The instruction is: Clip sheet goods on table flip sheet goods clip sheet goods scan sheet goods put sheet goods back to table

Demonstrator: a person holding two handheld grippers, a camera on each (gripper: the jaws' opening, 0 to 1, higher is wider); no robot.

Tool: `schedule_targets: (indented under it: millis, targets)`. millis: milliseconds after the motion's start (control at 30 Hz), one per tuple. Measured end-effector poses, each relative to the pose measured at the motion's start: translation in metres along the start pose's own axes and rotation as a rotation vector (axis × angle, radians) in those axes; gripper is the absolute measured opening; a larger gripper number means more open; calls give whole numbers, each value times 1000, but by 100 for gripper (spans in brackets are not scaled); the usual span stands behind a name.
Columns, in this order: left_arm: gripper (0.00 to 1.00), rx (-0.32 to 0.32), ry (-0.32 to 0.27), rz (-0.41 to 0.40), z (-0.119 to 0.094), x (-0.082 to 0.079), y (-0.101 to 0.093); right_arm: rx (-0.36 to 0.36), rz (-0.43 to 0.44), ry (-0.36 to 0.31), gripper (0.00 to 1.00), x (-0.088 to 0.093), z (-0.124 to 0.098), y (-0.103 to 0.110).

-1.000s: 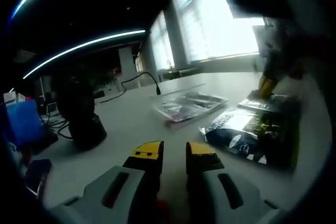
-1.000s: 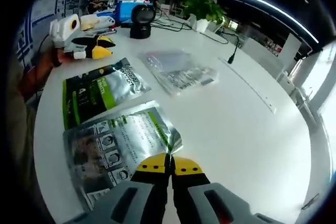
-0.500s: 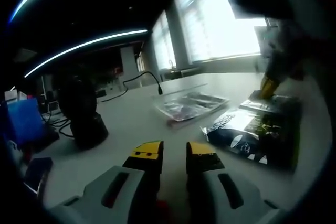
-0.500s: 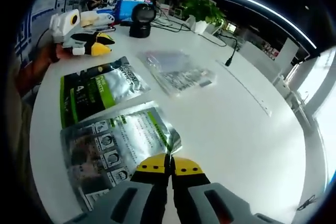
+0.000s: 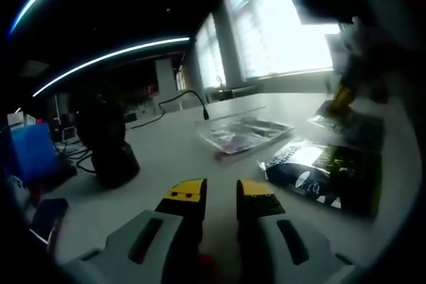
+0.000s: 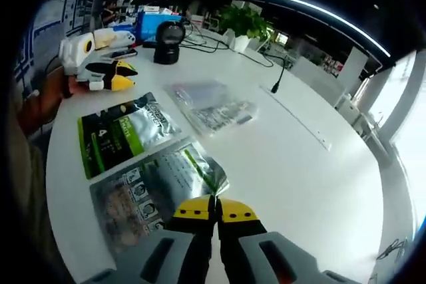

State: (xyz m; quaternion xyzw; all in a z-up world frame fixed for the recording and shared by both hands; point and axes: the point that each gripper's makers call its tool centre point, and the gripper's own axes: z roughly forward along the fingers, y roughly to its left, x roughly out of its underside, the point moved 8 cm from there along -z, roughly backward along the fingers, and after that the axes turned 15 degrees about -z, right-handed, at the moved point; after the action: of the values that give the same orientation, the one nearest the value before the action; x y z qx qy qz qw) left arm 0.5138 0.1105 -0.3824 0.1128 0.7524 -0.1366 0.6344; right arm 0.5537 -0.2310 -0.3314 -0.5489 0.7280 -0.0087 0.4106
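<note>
In the right gripper view my right gripper [image 6: 215, 209] is shut on the near corner of a silver foil pouch [image 6: 153, 187], printed side up, its corner lifted off the white table [image 6: 313, 177]. Beside it lie a green and silver pouch [image 6: 123, 134] and a clear bag [image 6: 210, 108]. My left gripper [image 6: 110, 74] shows at the far left, held in a hand. In the left gripper view my left gripper [image 5: 221, 197] stands open above the table with nothing between its jaws. The green pouch [image 5: 319, 171] and the clear bag [image 5: 243, 132] lie ahead of it, the right gripper [image 5: 343, 98] beyond.
A black scanner on a stand [image 6: 168, 34] [image 5: 106, 141] sits on the table's far side, with a blue box [image 6: 154, 21], cables and a potted plant [image 6: 245, 23] nearby. A gooseneck microphone [image 6: 279, 74] rises mid-table. A window [image 5: 286, 24] glares behind.
My right gripper has lifted and drawn back a little with the silver pouch corner in it, so the table looks farther. The left gripper view has barely shifted.
</note>
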Motion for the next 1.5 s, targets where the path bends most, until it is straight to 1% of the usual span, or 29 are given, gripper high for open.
schedule_targets:
  millis: [267,567,633,767,1000,1133,1500]
  targets:
    - [11,7,-1,2,1,0,-1,13,25,-37,0,-11,-15,-4]
    - [11,15,-3,4,1,0,-1,14,36,-65,0,-22,-26,-4]
    - [11,16,-4,3,1,0,-1,13,45,-70,0,-23,-27,-4]
    - [11,17,-4,4,1,1,-1,2,96,-105,0,-28,-36,-6]
    - [11,13,-3,8,1,1,-1,4,112,-143,0,-40,-47,-10]
    - [11,11,-4,8,1,1,-1,-22,142,-150,0,-46,-52,-10]
    - [11,13,-4,10,1,1,-1,-56,207,-218,0,-60,-71,-14]
